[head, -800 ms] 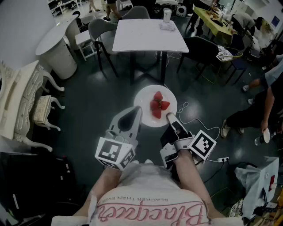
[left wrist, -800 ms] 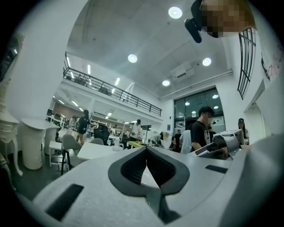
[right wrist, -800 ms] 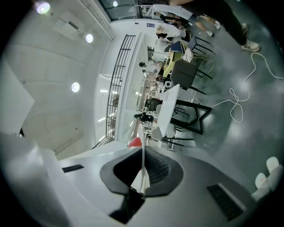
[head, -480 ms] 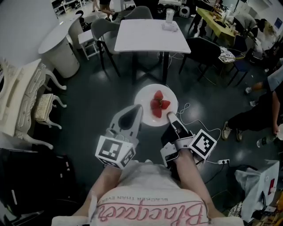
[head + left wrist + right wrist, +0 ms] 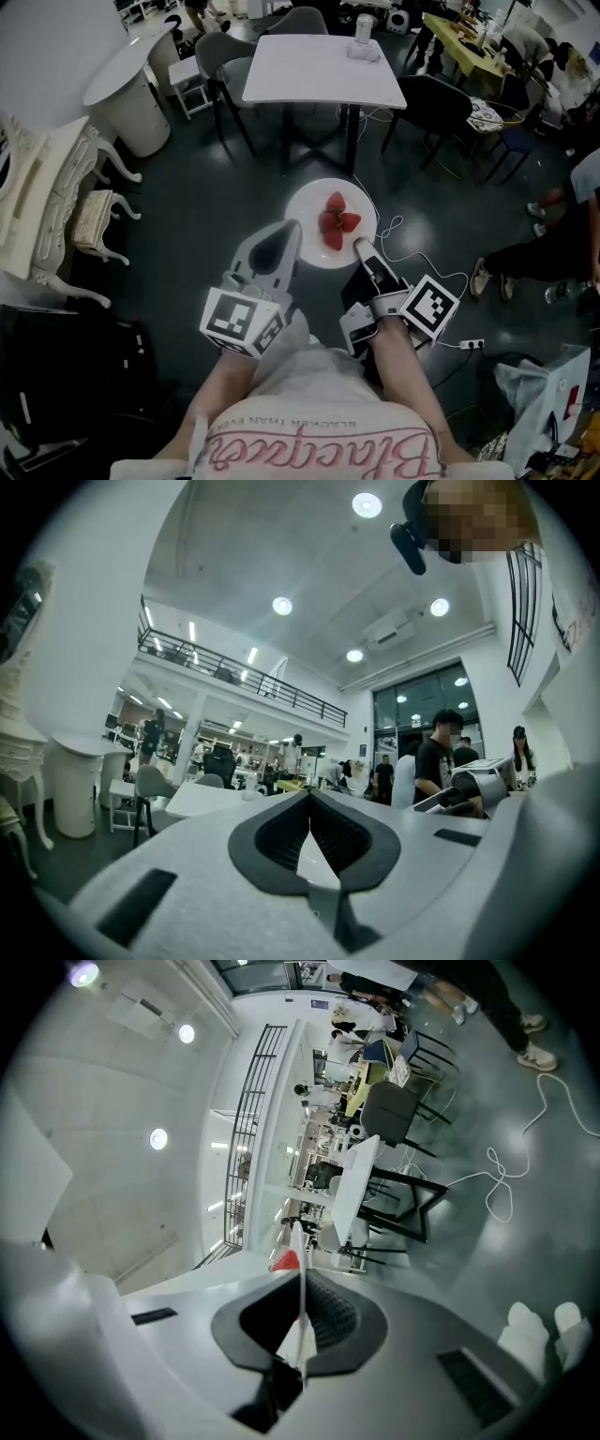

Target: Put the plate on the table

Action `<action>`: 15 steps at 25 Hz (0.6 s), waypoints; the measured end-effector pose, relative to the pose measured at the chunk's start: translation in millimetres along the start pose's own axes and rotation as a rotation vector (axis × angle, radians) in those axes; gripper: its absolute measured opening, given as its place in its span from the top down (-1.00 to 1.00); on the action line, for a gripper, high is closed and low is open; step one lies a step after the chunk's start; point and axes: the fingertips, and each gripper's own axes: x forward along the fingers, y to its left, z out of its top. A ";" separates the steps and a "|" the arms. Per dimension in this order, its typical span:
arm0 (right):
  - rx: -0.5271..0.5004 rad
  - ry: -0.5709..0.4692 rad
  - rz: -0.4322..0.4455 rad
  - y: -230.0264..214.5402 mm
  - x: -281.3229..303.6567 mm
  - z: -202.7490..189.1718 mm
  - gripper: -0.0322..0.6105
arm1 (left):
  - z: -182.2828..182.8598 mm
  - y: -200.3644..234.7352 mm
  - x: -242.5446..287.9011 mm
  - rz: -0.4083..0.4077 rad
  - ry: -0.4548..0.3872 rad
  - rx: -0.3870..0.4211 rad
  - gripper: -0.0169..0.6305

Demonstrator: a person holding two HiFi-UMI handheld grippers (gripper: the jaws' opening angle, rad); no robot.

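Far left: pale carved bench (image 5: 42,202) and a round table (image 5: 127,89), both on the dark floor (image 5: 187,206).

Left gripper (image 5: 292,228): forearm comes up from the bottom edge, bent in toward centre, marker cube nearest the body. The nose points up and right and meets the plate's lower-left rim. In its own view the jaws are drawn nearly together, with a thin white wedge of rim pinched between the pads.

Plate (image 5: 305,208): white and round, held in the air over the floor between the two grippers. It is well short of the table (image 5: 323,67), which stands farther ahead. Strawberries (image 5: 335,223) are heaped at its middle. The plate looks about level.

Right gripper (image 5: 357,244): forearm rises from the lower right and angles up and left, with its cube out to the right. The tip is on the plate's lower-right rim. In its own view the jaws are closed onto the rim, seen edge-on as a white line between the pads, with a red strawberry just past them.

On the table's far side: a clear cup (image 5: 364,28). Dark chairs (image 5: 427,108) stand around the table.

Right: a white cable (image 5: 403,255) trails over the floor below the plate. A person's legs (image 5: 534,253) show at the frame edge.
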 end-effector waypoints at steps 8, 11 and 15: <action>-0.023 -0.011 -0.003 -5.7 22.2 16.8 0.87 | -1.7 15.5 25.6 -0.004 -0.007 -0.005 0.93; -0.014 -0.018 -0.002 -8.3 39.9 28.5 0.87 | -2.2 27.4 44.9 -0.009 -0.009 -0.008 0.93; -0.017 -0.035 -0.012 -8.7 76.8 47.7 0.87 | 1.1 56.4 78.1 -0.012 -0.020 -0.016 0.93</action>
